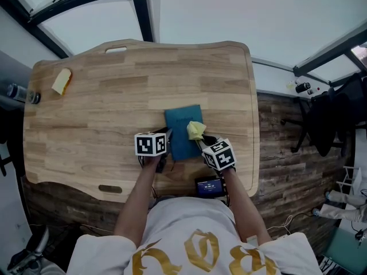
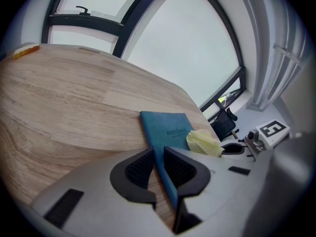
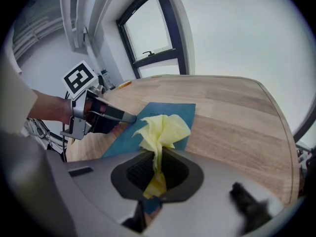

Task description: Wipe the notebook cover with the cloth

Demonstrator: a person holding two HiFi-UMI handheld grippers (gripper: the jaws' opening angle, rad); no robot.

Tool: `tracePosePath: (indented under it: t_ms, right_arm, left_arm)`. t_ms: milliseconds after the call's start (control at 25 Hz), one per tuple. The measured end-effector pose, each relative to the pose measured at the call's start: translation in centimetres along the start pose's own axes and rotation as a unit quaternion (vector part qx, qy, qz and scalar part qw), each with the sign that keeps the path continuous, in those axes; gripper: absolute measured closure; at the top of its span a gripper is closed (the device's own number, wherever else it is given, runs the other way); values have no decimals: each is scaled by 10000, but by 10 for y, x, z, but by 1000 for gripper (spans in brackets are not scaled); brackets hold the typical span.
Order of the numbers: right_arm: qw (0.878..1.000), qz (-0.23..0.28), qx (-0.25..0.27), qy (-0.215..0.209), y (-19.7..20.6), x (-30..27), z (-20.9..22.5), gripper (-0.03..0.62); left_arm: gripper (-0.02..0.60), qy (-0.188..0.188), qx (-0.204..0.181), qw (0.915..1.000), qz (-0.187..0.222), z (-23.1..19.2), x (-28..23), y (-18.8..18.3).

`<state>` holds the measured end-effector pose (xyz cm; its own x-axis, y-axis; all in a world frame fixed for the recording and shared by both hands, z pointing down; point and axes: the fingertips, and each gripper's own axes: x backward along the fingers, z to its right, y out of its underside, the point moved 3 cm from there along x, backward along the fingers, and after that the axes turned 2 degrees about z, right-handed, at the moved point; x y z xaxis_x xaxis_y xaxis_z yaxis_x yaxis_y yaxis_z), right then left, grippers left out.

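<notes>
A blue notebook [image 1: 182,132] lies flat on the wooden table [image 1: 114,102], near its front edge. My left gripper [image 1: 167,136] is shut on the notebook's left edge; in the left gripper view the cover [image 2: 167,129] runs in between the two pads of the left gripper [image 2: 157,164]. My right gripper [image 1: 201,141] is shut on a crumpled yellow cloth [image 1: 195,130], which rests on the notebook's right half. In the right gripper view the cloth [image 3: 163,130] bunches out of the right gripper [image 3: 157,169] onto the notebook [image 3: 181,112], with the left gripper [image 3: 129,117] at its far edge.
A yellow sponge-like piece [image 1: 62,81] lies at the table's far left, with a bottle [image 1: 20,93] just off that edge. A small dark device [image 1: 209,185] sits at the front edge. Office chairs [image 1: 324,119] stand on the floor to the right.
</notes>
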<state>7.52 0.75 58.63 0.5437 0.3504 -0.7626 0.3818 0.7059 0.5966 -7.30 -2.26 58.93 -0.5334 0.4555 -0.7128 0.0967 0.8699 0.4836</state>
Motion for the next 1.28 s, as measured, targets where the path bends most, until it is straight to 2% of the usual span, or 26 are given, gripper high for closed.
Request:
tracePosePath:
  t_ms: [800,1040,1280]
  right_arm:
    - [9993,158,138,298,-38,-18,24,557]
    - [9979,303,92,559,-47,-19,31,557]
    - [9980,287,104,546,-46,-21,32,557]
  left_arm:
    - [508,43,69,10000,-48,-1,-1,2]
    - [508,40,61,10000,-38,-1,0,2]
    - [508,47,67,10000,-48,-1,0,2]
